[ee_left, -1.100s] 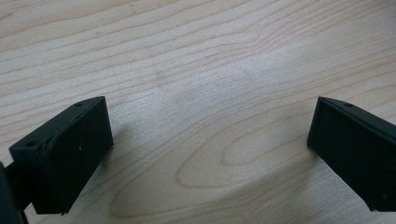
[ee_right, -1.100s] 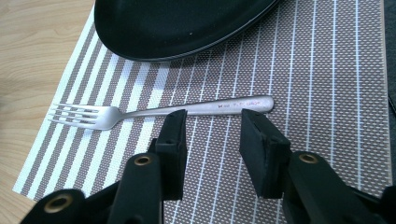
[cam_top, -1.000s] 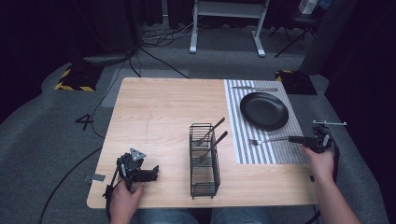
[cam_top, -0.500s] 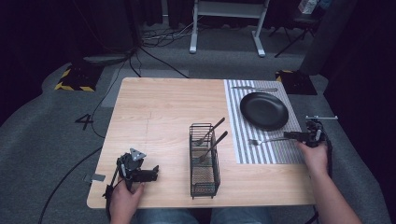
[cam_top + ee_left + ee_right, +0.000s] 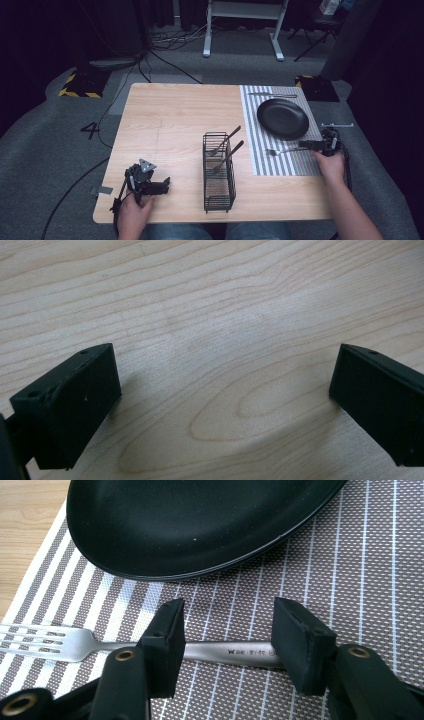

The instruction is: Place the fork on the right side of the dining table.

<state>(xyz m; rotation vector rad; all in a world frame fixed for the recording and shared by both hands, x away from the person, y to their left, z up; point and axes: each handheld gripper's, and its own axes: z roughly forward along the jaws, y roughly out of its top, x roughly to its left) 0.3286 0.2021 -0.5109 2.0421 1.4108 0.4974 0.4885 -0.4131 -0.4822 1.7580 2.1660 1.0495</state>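
Note:
A silver fork (image 5: 282, 150) lies flat on the striped placemat (image 5: 280, 165), just in front of the black plate (image 5: 282, 118), tines pointing left. My right gripper (image 5: 307, 145) is at the fork's handle end. In the right gripper view my right gripper (image 5: 227, 630) is open, one jaw on each side of the fork (image 5: 60, 642) handle, and the gaps show it is not clamped. The plate (image 5: 190, 525) sits just beyond. My left gripper (image 5: 162, 184) rests near the table's front left corner. Its own view shows my left gripper (image 5: 225, 390) open over bare wood.
A black wire rack (image 5: 218, 170) stands at the front middle of the table with two dark-handled utensils (image 5: 225, 142) leaning in it. Another piece of cutlery (image 5: 272, 95) lies on the mat behind the plate. The table's right edge is close to my right hand.
My right gripper has carried the fork a little left and toward the plate, and the fork now lies on the mat with the jaws apart. The left gripper has not moved.

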